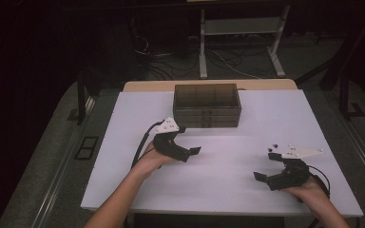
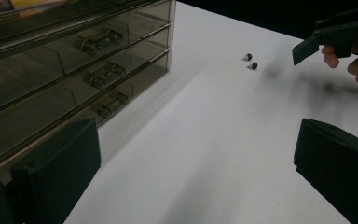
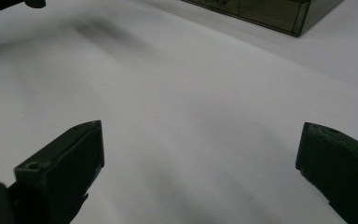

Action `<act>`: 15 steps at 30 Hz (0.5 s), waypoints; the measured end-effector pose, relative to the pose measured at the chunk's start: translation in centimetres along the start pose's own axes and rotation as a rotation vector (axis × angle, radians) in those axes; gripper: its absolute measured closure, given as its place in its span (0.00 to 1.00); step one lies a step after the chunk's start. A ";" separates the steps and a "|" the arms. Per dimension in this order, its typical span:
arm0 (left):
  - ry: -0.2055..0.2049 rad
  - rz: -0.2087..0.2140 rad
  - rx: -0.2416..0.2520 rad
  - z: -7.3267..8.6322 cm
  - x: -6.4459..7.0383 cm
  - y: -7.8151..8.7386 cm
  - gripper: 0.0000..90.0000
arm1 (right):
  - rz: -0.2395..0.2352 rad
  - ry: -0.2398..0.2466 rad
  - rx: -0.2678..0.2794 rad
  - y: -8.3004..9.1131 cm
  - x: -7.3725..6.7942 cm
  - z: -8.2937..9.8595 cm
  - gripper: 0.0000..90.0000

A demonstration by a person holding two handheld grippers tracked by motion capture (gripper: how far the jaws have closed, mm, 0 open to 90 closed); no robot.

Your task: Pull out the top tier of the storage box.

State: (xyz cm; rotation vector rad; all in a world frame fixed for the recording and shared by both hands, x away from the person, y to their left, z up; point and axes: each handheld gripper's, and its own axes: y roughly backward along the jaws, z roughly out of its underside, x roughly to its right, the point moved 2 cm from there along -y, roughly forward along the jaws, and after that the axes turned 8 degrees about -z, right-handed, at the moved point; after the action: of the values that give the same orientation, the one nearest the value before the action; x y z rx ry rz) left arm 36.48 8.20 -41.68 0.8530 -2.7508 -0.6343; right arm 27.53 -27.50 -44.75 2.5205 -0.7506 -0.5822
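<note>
A smoky, see-through drawer box (image 1: 207, 105) stood at the far middle of the white table (image 1: 218, 190) — three shallow drawers stacked, all shut, each with a small metal handle (image 2: 101, 41). Two tiny dark beads (image 2: 251, 61) lay near each other on the table, well apart from the box.

The worktop (image 1: 218, 166) is showing plain white, with a tan wooden edge at its far side. The drawer box (image 1: 207, 105) is looking smoky translucent grey-brown, its handles (image 2: 103, 39) glinting silver. Both claws are appearing black, each topped by a pale grey plate (image 1: 168, 126). Two tiny beads (image 2: 251, 61) are showing dark reddish-brown.
</note>
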 end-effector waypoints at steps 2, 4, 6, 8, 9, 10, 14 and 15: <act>-0.006 0.000 -0.001 -0.2 0.0 -0.3 0.00 | 0.000 0.000 0.000 0.0 0.0 0.0 0.01; -0.005 0.001 0.000 -0.3 0.0 -0.5 0.00 | -0.001 -0.001 0.000 0.0 0.0 0.0 0.01; -0.008 0.002 -0.001 -0.4 0.0 -0.7 0.00 | -0.001 0.000 0.000 0.0 0.0 0.0 0.01; -0.009 0.004 -0.001 -0.4 0.0 -0.9 0.00 | -0.001 0.000 0.000 0.0 0.0 0.0 0.01; -0.009 0.004 -0.001 -0.4 0.0 -0.9 0.00 | -0.001 0.000 0.000 0.0 0.0 0.0 0.01; -0.007 0.004 0.000 -0.5 0.0 -1.1 0.00 | -0.001 -0.001 0.000 0.0 0.0 0.0 0.01; -0.012 0.003 -0.002 -0.7 -0.1 -1.4 0.00 | -0.001 0.000 -0.001 0.0 0.0 0.0 0.01; -0.012 0.003 -0.002 -0.7 -0.1 -1.4 0.00 | -0.002 0.000 0.000 0.0 0.0 0.0 0.01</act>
State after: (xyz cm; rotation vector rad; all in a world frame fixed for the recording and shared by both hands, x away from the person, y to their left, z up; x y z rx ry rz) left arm 37.46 6.98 -41.67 0.8474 -2.7609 -0.6442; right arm 27.50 -27.49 -44.76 2.5212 -0.7477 -0.5828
